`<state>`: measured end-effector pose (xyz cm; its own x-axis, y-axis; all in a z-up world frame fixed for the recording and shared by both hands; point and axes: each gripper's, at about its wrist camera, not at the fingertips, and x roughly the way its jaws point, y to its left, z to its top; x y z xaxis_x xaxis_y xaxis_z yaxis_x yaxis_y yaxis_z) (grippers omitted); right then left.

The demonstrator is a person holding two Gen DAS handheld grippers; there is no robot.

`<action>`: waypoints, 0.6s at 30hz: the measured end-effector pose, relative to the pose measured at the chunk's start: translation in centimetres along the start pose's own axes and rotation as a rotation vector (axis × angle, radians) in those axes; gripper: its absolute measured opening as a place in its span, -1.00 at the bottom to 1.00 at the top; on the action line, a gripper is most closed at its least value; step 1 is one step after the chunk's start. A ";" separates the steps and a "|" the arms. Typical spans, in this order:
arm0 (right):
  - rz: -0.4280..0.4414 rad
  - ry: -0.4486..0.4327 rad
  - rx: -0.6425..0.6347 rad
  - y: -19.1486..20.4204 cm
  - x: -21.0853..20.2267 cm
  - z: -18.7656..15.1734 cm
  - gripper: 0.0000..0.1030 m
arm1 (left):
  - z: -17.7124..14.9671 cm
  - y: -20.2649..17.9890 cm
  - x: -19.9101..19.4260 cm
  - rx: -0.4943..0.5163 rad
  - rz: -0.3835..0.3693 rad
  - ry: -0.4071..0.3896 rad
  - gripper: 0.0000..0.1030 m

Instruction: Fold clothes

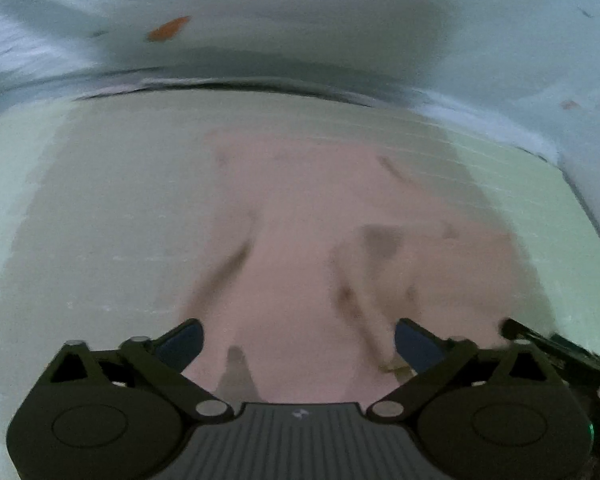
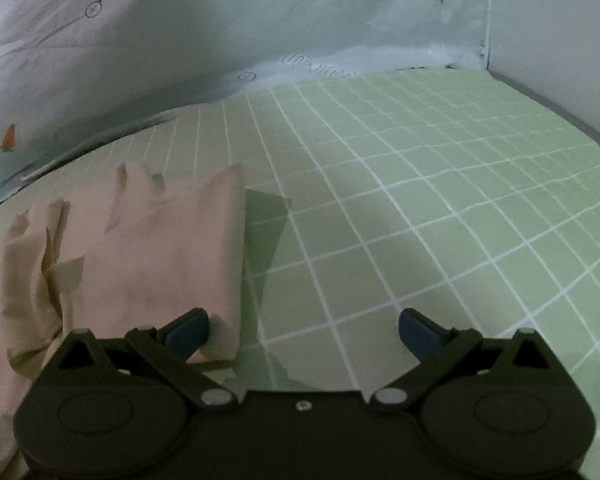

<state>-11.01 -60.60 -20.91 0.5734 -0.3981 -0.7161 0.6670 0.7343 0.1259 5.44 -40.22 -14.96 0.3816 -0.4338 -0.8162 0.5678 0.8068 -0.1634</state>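
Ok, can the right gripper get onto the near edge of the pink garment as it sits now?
Probably yes. The right gripper is open, and the pink garment lies flat on the green checked sheet, its near edge beside the left fingertip. Nothing lies between them.

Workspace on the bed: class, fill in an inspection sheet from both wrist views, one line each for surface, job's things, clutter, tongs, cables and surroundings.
Surface: green sheet with a white grid, lying mostly smooth.
Job's things: one pink garment, partly folded, straight edge on its right, bunched and creased on its left; blurred in the left wrist view.
Clutter: nothing seen.
Tongs: left tongs open over the garment, gripping nothing; right tongs open at the garment's right edge, one finger against the cloth, nothing clamped.
Cables: nothing seen.
Surroundings: pale blue cloth printed with small orange carrots and line doodles behind the sheet; plain wall at the far right.
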 end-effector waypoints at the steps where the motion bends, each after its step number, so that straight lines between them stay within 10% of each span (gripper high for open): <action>1: -0.011 0.000 -0.003 0.0 0.1 -0.1 1.00 | 0.1 -0.6 0.4 0.030 -0.021 0.007 0.26; 6: -0.023 -0.010 -0.026 0.2 0.4 -0.3 1.00 | 0.5 -3.1 2.6 0.127 -0.076 0.049 -0.53; 18: -0.029 -0.011 -0.049 0.8 0.0 -0.3 1.00 | 1.5 -3.0 4.4 0.056 -0.084 0.050 -0.90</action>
<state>-10.69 -59.85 -21.02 0.5595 -0.4250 -0.7116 0.6595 0.7483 0.0715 6.47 -45.18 -17.17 0.2947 -0.4774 -0.8278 0.6367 0.7441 -0.2025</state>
